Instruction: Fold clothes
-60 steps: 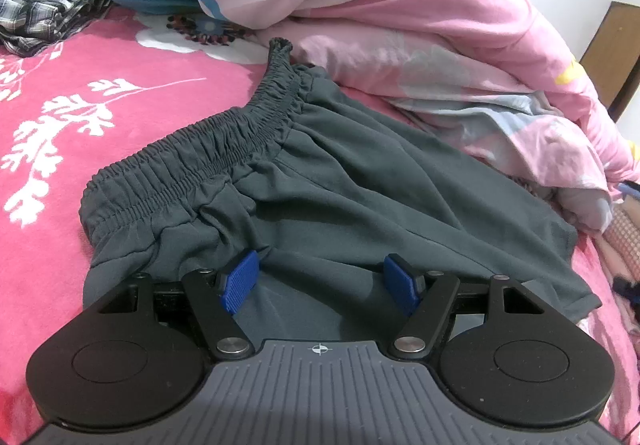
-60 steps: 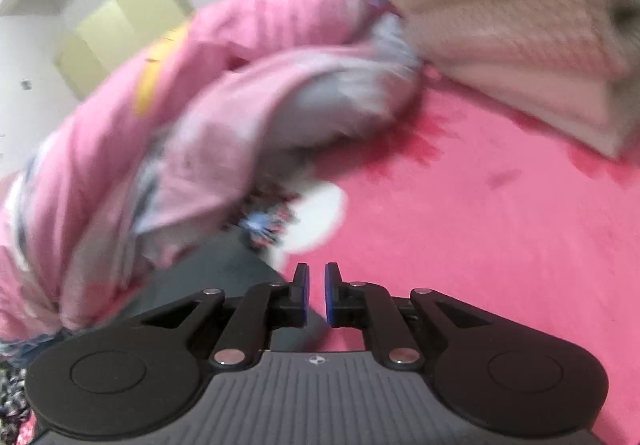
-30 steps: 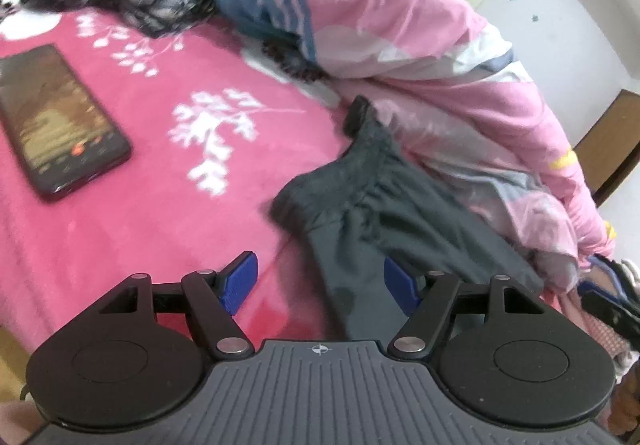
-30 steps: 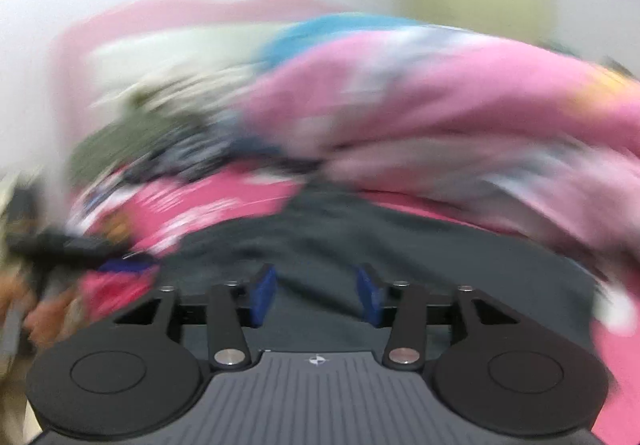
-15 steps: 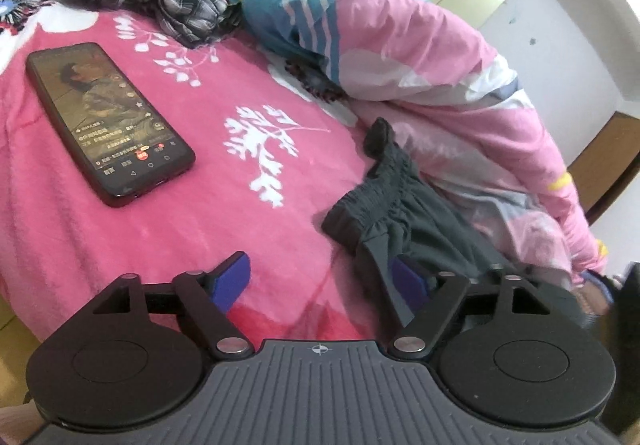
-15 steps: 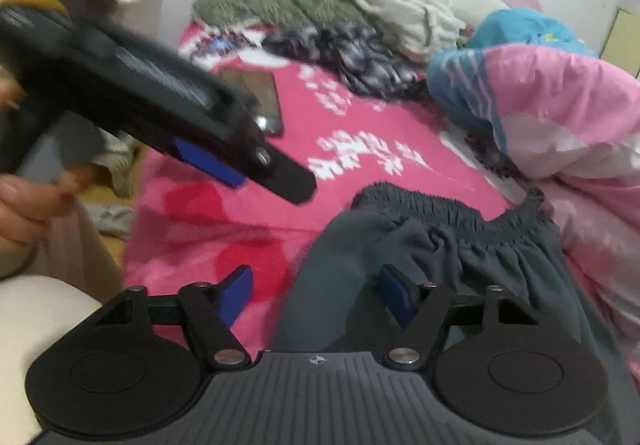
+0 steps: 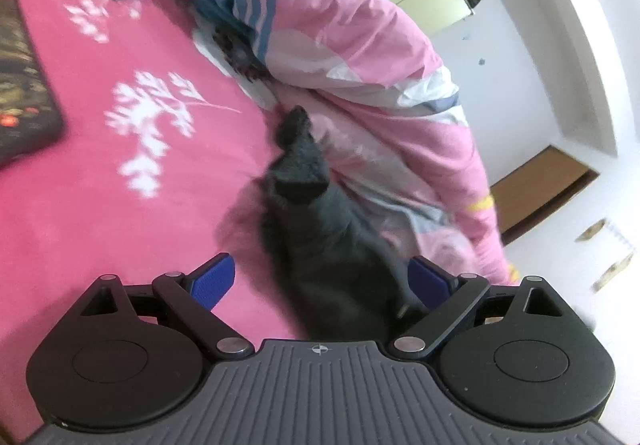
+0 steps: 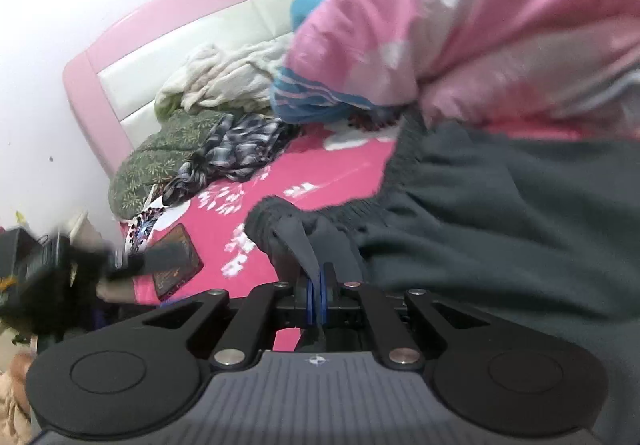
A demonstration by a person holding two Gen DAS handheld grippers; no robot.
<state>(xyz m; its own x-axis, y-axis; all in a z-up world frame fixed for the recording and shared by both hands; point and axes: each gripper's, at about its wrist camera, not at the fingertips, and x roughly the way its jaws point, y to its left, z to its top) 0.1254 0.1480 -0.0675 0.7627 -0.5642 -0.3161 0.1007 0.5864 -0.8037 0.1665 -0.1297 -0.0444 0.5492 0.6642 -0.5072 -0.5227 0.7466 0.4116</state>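
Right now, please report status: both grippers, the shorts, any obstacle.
Right gripper shut on grey shorts near waistband. Left gripper open, shorts between its fingers. Pink duvet crowds shorts' far side.

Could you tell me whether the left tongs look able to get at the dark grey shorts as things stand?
Probably yes. The left tongs are open, and the dark grey shorts already lie between their blue pads with nothing in front. The right tongs are shut on the waistband end, out of the way.
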